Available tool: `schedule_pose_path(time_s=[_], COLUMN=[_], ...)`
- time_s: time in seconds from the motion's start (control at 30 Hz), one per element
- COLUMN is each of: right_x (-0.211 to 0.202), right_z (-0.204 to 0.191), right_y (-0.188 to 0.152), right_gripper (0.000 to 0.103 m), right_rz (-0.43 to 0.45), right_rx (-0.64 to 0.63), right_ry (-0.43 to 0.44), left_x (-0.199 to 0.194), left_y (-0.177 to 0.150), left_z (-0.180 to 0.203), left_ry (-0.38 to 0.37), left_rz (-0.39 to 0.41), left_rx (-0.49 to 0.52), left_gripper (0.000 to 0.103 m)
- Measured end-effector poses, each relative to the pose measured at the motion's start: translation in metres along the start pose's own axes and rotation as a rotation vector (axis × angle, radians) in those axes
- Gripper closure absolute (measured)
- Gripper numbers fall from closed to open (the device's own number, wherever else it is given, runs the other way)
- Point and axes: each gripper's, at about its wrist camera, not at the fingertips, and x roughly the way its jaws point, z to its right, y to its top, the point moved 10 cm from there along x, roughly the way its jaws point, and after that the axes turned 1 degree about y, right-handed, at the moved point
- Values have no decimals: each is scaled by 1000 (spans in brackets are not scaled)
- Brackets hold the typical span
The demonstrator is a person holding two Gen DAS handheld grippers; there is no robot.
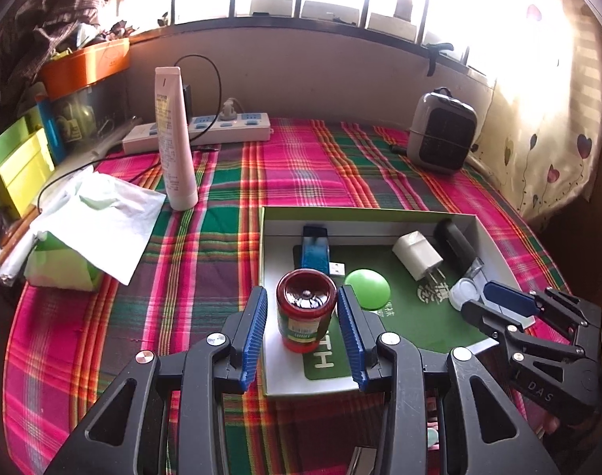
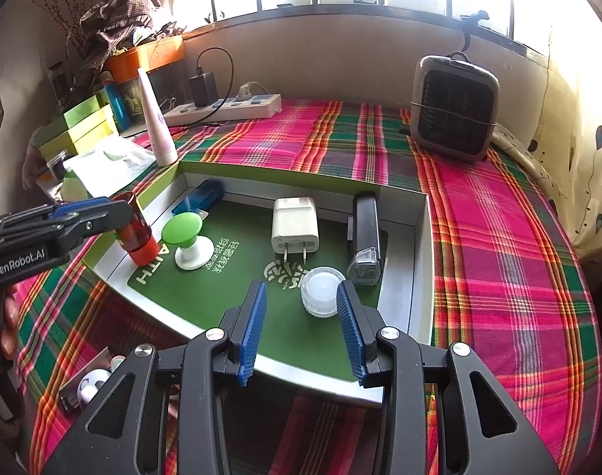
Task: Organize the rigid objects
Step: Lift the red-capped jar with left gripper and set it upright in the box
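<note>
My left claw (image 1: 302,332) straddles the red bottle (image 1: 305,315), which stands upright in the near left corner of the shallow box (image 2: 421,245) on the plaid desk cloth (image 1: 301,166); its pads stand just off the bottle. Further right, my right claw (image 2: 301,330) is spread, empty, the clear cap (image 2: 321,291) beside its right pad.

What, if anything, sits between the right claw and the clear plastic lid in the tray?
Nothing visible. The round clear plastic lid lies on the green tray liner between the open right claw fingers, nearer the right one. The white plug adapter and black stapler lie beyond it.
</note>
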Motion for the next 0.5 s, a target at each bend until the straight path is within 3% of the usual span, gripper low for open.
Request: schedule_pose_path(time_s=[0.2, 0.3, 0.5], right_x=[-2, -3, -5], right_z=[-2, -1, -3], right_y=[-2, -2, -3], right_gripper=[65, 65, 65], right_rz=[-2, -1, 2], right_rx=[2, 1, -2], right_ry=[3, 3, 8], left_x=[-16, -23, -12], left_y=[5, 12, 9], left_z=[2, -4, -12], left_ry=[-25, -2, 44], left_rz=[37, 73, 28], left_rx=[-20, -33, -31], left_gripper=[67, 67, 67])
